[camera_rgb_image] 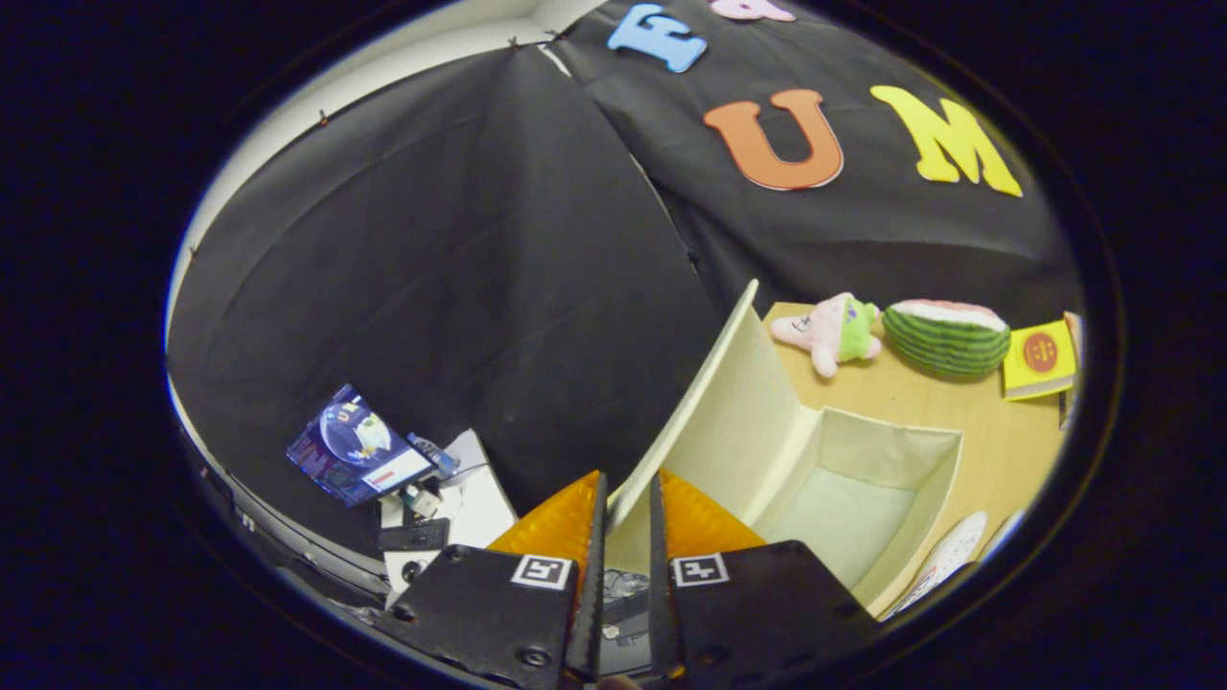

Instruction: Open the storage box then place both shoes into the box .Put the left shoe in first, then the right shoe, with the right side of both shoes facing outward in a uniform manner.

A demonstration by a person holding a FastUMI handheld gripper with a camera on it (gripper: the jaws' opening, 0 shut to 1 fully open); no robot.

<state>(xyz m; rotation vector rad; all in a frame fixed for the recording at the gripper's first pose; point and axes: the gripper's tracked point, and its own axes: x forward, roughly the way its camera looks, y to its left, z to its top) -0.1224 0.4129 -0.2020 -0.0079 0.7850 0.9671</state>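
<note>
Step in hand, as judged: opening the box. Your gripper [628, 494] has its 2 fingers drawn nearly together, a narrow gap between them, and the edge of the cream fabric-covered lid [714, 422] runs into that gap. It looks pinched there, but you cannot tell from this view whether both fingers truly press on it.

The cream rectangular fabric storage box [911, 479] sits on the light wooden table [997, 412], just ahead of the fingers and to their right. Its lid stands raised, hinged up on the near side, and the interior shows bare, so no shoe is in yet.

A white shoe with dark speckles [949, 551] lies just beside the box's near wall; only part of it is visible, so which shoe it is cannot be told.

Beyond the box: 1 pink star-shaped plush toy [832, 331], 1 green-striped watermelon-slice plush [944, 337], 1 yellow card box [1040, 356].

To do this step well:
1. Carry the lid along its hinge arc; do not pull straight.
2. Take it past upright so it stays open when released.
3. Watch that the box does not drag towards the shoe.
</note>
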